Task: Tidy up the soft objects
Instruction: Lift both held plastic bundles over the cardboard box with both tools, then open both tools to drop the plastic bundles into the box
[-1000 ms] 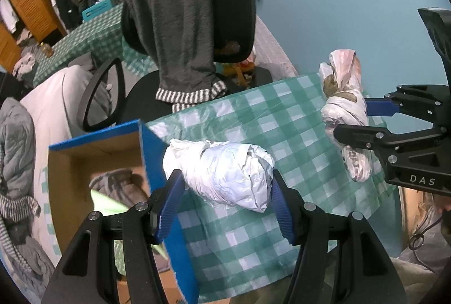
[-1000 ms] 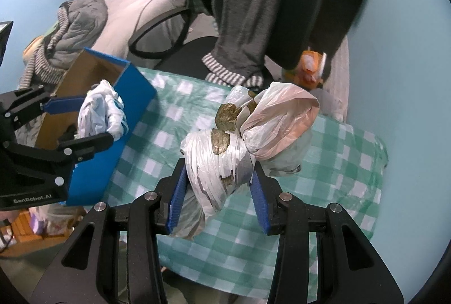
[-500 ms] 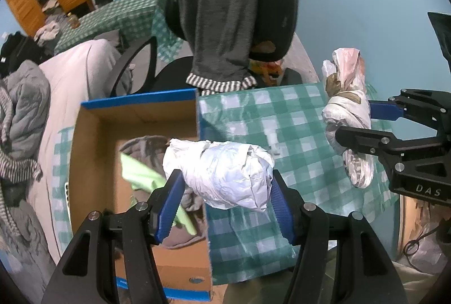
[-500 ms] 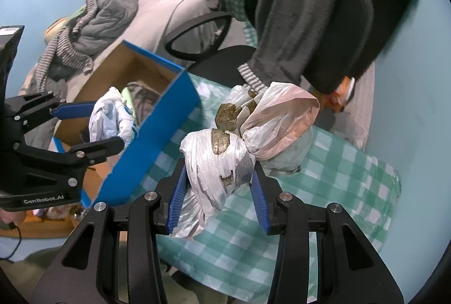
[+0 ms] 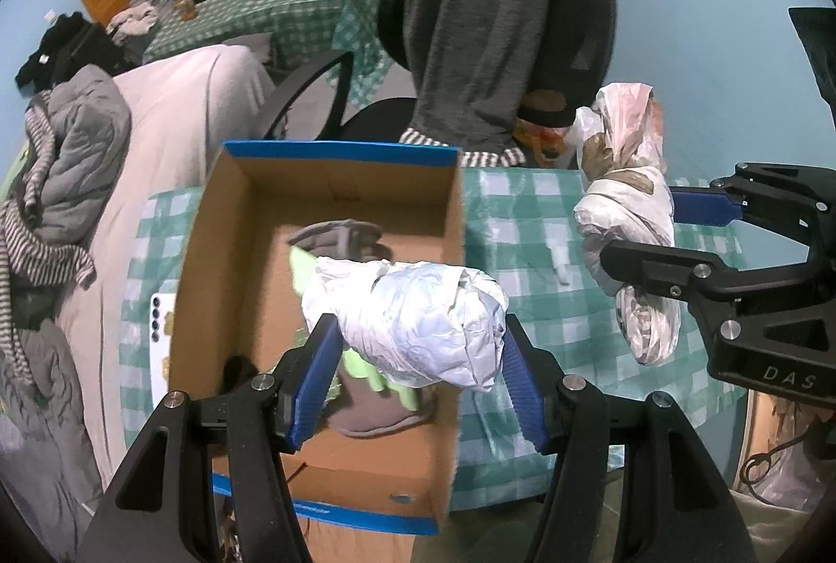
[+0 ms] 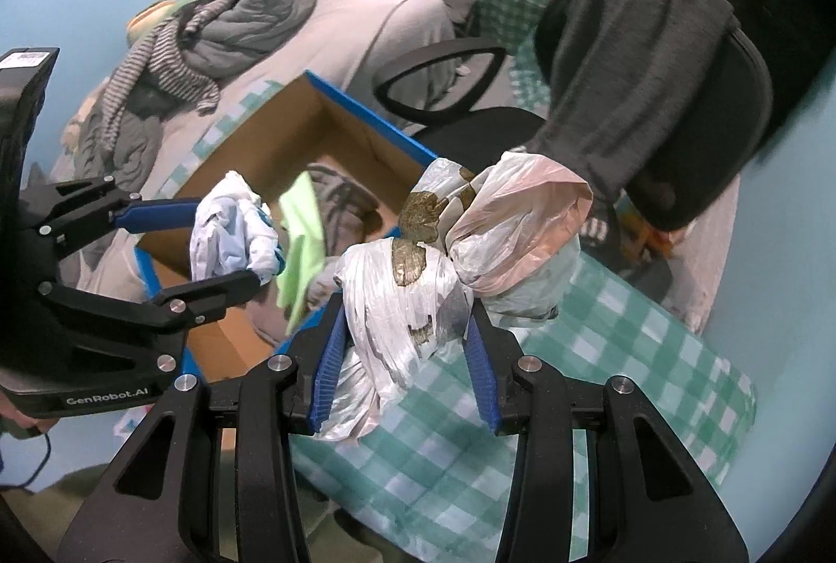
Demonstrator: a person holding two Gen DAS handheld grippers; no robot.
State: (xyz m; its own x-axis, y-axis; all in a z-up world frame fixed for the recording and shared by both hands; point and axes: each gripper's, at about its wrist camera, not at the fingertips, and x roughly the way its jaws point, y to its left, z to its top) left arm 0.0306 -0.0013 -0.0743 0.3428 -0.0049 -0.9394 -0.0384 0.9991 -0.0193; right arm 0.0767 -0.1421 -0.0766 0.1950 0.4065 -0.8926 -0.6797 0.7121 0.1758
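- Left wrist view: table (image 5: 538,218) with green-and-white check cloth runs ahead of and below the jaws; it fills the lower right under the right jaws in the right wrist view (image 6: 616,354).
- Office chair (image 5: 575,35) with a grey sweater (image 5: 470,25) draped over its back stands beyond the table's far edge, well ahead of both jaw sets.
- Cardboard box (image 5: 219,260) with blue trim sits open-topped on the table, straight below and ahead of the left jaws; from the right gripper it lies ahead-left (image 6: 292,129).
- Inside the box: a grey garment (image 5: 339,239) and a light green cloth (image 5: 300,270), both under the left jaws.
- Left gripper (image 5: 415,367): jaws about half open, blue pads pressed on both sides of a white crumpled bag bundle (image 5: 413,317). Bundle hangs in the air above the box's right half, not touching the contents. Same bundle seen from the side (image 6: 230,234).
- Right gripper (image 6: 405,354): jaws narrowed onto a knotted plastic bag bundle (image 6: 418,291), white with a pinkish upper lobe and brown print. Bundle held clear above the table, right of the box; its tail droops below the pads. Seen across from the left wrist at (image 5: 627,197).
- Two bundles well apart, box's right wall between them.
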